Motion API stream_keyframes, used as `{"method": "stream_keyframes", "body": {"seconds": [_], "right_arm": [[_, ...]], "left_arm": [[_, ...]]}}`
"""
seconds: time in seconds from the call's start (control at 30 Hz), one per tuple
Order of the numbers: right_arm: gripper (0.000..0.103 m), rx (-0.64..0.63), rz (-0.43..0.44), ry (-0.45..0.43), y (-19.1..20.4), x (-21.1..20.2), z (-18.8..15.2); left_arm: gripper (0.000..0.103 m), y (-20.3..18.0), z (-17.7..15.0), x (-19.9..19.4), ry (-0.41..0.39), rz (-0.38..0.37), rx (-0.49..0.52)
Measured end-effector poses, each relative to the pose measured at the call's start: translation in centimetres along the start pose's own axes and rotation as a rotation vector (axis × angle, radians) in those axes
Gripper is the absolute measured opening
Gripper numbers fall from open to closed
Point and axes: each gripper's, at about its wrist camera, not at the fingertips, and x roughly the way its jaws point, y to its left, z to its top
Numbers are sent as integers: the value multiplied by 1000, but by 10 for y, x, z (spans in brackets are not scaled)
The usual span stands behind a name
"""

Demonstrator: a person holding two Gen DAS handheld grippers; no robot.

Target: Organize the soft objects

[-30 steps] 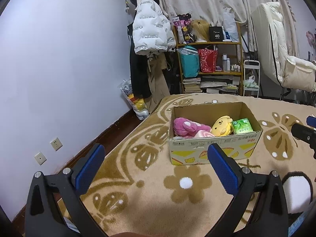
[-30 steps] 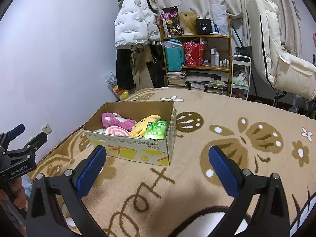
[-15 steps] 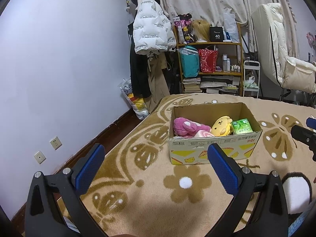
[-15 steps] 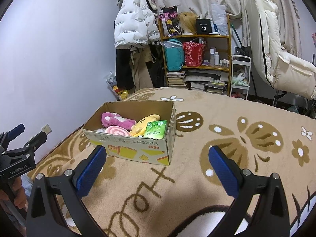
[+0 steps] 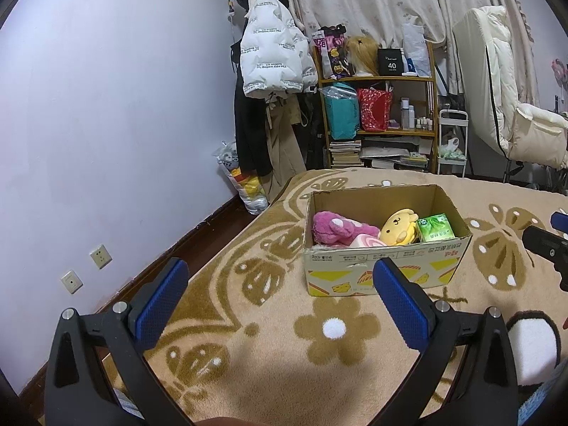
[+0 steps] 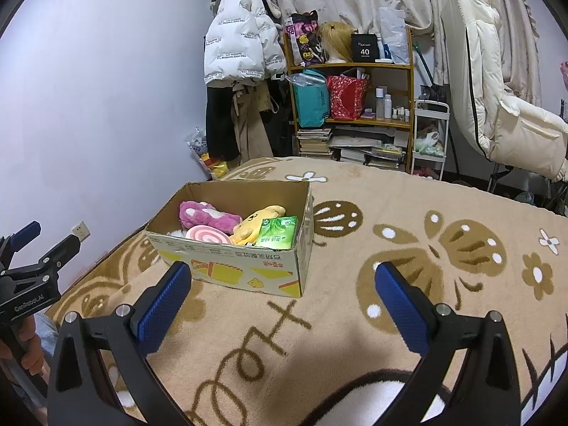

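Note:
A cardboard box point(image 5: 387, 277) point(image 6: 230, 266) stands on the patterned blanket. It holds a pink plush point(image 5: 337, 229) point(image 6: 204, 214), a yellow plush point(image 5: 397, 229) point(image 6: 255, 225), a pink swirl toy point(image 6: 207, 236) and a green tissue pack point(image 5: 436, 228) point(image 6: 277, 233). My left gripper point(image 5: 280, 300) is open and empty, short of the box. My right gripper point(image 6: 280, 303) is open and empty, short of the box. Each gripper shows at the edge of the other's view, the left one point(image 6: 35, 241) and the right one point(image 5: 546, 238).
A purple wall with sockets point(image 5: 100, 256) runs along the left. At the back are a white jacket point(image 5: 273, 56), a cluttered shelf point(image 5: 380, 106), a small white cart point(image 5: 451, 145) and a cream chair point(image 5: 514, 113). The beige floral blanket point(image 6: 408, 248) spreads to the right.

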Motion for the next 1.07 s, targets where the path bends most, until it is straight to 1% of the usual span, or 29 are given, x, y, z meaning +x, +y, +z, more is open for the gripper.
{"method": "stream_keyframes", "body": {"seconds": [0.3, 0.67, 1.07], "right_arm": [[103, -2, 0, 3, 0, -1, 0], [103, -4, 1, 7, -1, 1, -1], [103, -10, -1, 11, -5, -1, -2]], "left_arm": [[103, -1, 1, -1, -2, -1, 8], [103, -5, 1, -1, 10, -25, 11], [103, -7, -4, 1, 15, -28, 18]]}}
